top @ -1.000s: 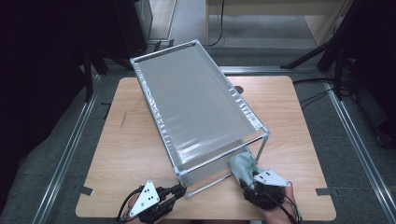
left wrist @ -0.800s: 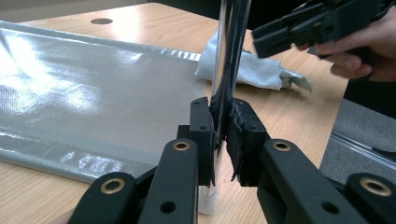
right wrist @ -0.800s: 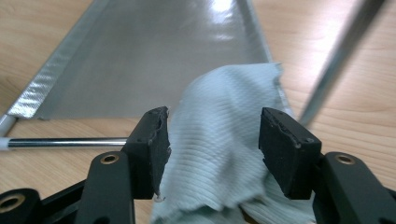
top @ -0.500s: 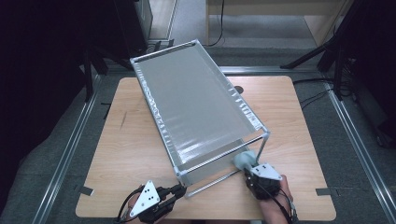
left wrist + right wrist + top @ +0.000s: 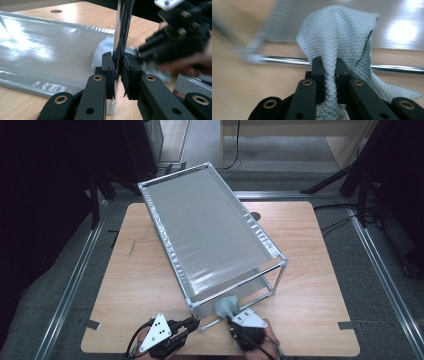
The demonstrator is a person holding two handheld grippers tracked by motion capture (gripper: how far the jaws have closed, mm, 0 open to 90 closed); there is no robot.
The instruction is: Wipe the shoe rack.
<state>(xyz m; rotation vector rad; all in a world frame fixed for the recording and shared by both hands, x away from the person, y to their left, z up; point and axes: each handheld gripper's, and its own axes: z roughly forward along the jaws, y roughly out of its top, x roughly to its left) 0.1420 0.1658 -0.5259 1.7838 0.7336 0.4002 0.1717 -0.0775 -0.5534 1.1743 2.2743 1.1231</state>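
A metal frame rack with a grey top sheet lies diagonally on the wooden table. My left gripper is shut on the rack's near corner post. In the left gripper view the chrome post stands upright between the jaws of that gripper. My right gripper has just been closing and is shut on a pale blue-green cloth, held at the rack's near end. In the right gripper view the quilted cloth bulges above this gripper, in front of a chrome bar.
The rack's lower grey sheet lies flat on the table, close behind the post. A small round hole marks the table's far side. Bare wood stretches left and right of the rack. Dark stands and cables surround the table.
My right gripper has carried the cloth left along the rack's near end, toward the corner held by the left gripper. The left gripper has stayed put.
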